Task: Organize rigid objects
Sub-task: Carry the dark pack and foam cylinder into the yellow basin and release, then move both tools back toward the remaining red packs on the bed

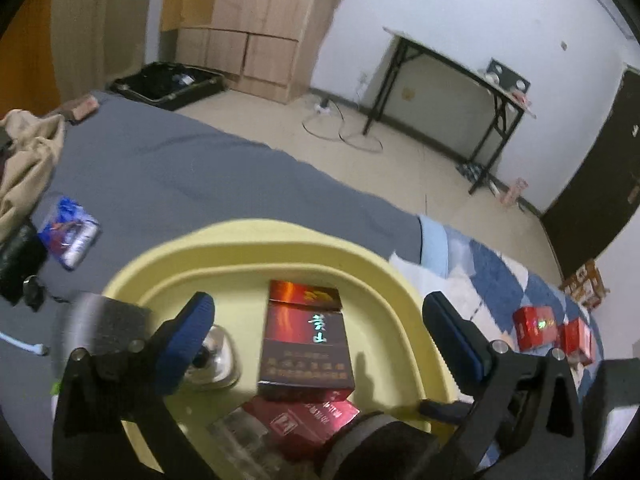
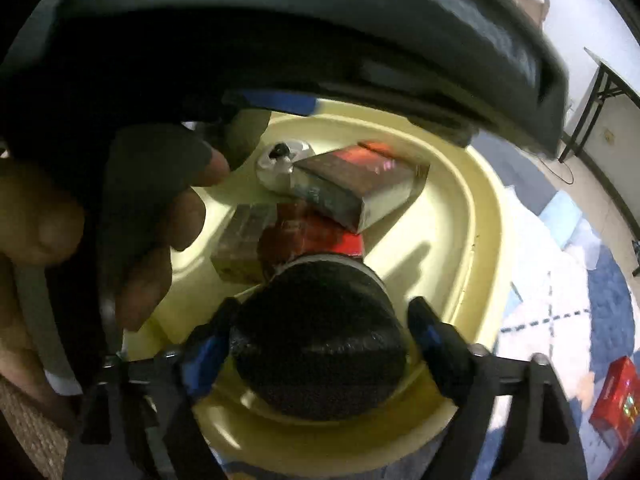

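Observation:
A yellow basin (image 1: 168,264) sits on the bed and holds a dark red cigarette box (image 1: 306,340), a red box (image 1: 312,420) under it, a clear box (image 1: 240,436) and a clear round case (image 1: 216,356). My left gripper (image 1: 316,328) is open above the basin, empty. My right gripper (image 2: 316,344) is shut on a black round jar (image 2: 320,340) and holds it over the basin's (image 2: 472,216) near rim. The jar also shows in the left wrist view (image 1: 380,444). The same boxes (image 2: 360,184) lie beyond it.
A blue and silver packet (image 1: 68,232) and a black object (image 1: 18,256) lie on the grey sheet at left. Red boxes (image 1: 536,326) lie on the checked blanket at right, one also in the right wrist view (image 2: 616,400). A hand (image 2: 120,216) and the left gripper's body fill the right wrist view's upper left.

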`<move>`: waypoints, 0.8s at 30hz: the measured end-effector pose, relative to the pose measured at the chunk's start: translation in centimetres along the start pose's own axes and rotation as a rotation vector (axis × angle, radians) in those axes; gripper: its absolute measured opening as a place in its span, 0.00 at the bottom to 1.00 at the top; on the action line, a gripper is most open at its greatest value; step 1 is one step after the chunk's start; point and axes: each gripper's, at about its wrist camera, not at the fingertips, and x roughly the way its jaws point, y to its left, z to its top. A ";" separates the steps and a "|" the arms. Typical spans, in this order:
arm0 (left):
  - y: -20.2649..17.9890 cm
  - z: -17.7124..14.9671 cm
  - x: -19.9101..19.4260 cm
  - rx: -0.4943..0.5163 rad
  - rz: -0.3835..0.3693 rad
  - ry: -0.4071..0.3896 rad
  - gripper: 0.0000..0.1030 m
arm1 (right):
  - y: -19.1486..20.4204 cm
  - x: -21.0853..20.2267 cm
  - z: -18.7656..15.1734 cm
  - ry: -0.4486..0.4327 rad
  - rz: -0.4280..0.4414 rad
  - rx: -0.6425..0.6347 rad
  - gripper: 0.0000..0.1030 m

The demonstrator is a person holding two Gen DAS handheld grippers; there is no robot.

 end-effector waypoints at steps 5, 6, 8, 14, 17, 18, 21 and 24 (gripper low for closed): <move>-0.1 0.5 -3.0 -0.034 0.034 -0.055 1.00 | -1.3 -5.7 -1.1 -0.102 -0.019 0.045 0.97; -0.8 0.6 -3.9 -0.029 0.016 -0.076 1.00 | -2.1 -7.4 -1.6 -0.139 -0.030 0.073 0.98; -2.6 0.8 -5.1 -0.003 -0.030 -0.111 1.00 | -4.5 -11.4 -3.1 -0.222 -0.083 0.164 1.00; -11.0 1.2 -5.6 0.082 -0.291 -0.154 1.00 | -12.7 -21.2 -10.7 -0.386 -0.337 0.605 1.00; -15.3 0.8 -4.3 0.144 -0.334 -0.128 1.00 | -15.8 -22.7 -15.3 -0.329 -0.534 0.826 1.00; -17.0 0.4 -3.4 0.169 -0.338 -0.104 1.00 | -16.7 -23.1 -16.8 -0.304 -0.605 0.884 1.00; -20.0 -0.5 -1.6 0.205 -0.318 -0.056 1.00 | -18.3 -23.4 -18.3 -0.336 -0.600 0.930 1.00; -22.6 -1.7 -1.0 0.260 -0.241 -0.051 1.00 | -20.3 -22.9 -19.6 -0.368 -0.553 1.029 1.00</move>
